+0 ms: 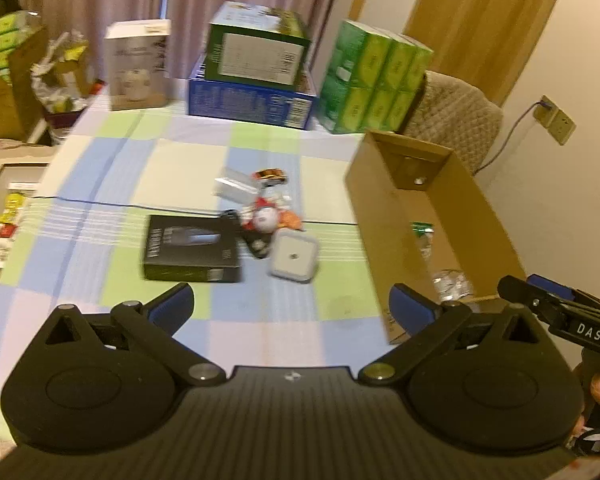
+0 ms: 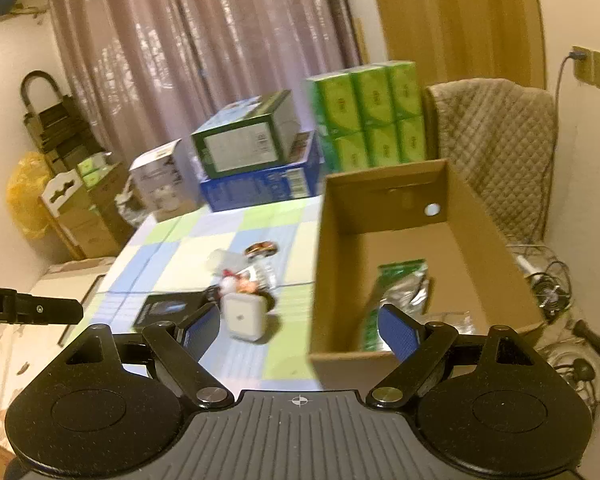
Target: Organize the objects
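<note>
A black flat box (image 1: 192,249) (image 2: 168,309), a white square device (image 1: 294,257) (image 2: 245,317) and a small heap of toys and packets (image 1: 266,210) (image 2: 247,276) lie mid-table on the checked cloth (image 1: 112,160). An open cardboard box (image 1: 384,216) (image 2: 340,272) stands to their right and holds a green packet (image 2: 396,284) (image 1: 422,229) and clear plastic wrap (image 1: 452,282). My left gripper (image 1: 292,304) hovers open, nothing in it, short of the black box. My right gripper (image 2: 300,326) is open and empty over the box's near-left corner.
At the table's far edge stand a white carton (image 1: 138,64), a green box on a blue box (image 1: 256,68) and a stack of green tissue packs (image 1: 374,80). A quilted chair (image 2: 496,140) sits behind the cardboard box. Cables (image 2: 548,288) lie on the right floor.
</note>
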A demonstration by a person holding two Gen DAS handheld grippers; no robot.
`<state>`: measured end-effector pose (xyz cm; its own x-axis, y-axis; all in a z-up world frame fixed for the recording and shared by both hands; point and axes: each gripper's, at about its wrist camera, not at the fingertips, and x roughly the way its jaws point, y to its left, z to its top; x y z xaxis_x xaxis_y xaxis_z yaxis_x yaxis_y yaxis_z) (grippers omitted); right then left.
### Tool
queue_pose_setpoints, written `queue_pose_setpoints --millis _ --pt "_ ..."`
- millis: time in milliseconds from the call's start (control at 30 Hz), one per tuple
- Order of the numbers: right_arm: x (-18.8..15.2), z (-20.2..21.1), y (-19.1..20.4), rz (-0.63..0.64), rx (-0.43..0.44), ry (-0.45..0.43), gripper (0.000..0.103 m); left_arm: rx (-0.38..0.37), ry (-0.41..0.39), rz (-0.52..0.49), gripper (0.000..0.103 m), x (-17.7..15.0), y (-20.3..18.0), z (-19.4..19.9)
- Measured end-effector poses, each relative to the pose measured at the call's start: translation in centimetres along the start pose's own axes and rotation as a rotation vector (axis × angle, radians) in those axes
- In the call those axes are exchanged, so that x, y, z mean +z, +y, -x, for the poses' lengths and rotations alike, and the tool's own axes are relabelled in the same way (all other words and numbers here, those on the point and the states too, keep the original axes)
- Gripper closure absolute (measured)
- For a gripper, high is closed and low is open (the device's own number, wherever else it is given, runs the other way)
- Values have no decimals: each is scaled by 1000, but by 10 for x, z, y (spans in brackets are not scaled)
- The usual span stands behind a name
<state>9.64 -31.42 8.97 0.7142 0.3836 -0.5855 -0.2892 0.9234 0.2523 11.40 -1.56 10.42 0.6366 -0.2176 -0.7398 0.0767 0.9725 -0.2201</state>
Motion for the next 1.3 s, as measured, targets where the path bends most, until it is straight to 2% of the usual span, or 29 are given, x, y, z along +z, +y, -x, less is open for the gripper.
queue_pose_setpoints --millis 367,533,800,1033,1300 --pt "-26 1 45 49 86 22 19 134 -41 -60 1 -22 32 50" --pt "-37 1 60 84 91 38 19 139 -48 -80 1 -34 40 60" --pt "-54 -1 74 91 78 48 19 122 -23 -114 1 -42 54 47" --pt "-64 -12 72 75 63 77 19 108 -5 -120 1 -43 61 25" --pt "-63 -44 71 97 71 75 19 148 1 -133 1 -36 72 0"
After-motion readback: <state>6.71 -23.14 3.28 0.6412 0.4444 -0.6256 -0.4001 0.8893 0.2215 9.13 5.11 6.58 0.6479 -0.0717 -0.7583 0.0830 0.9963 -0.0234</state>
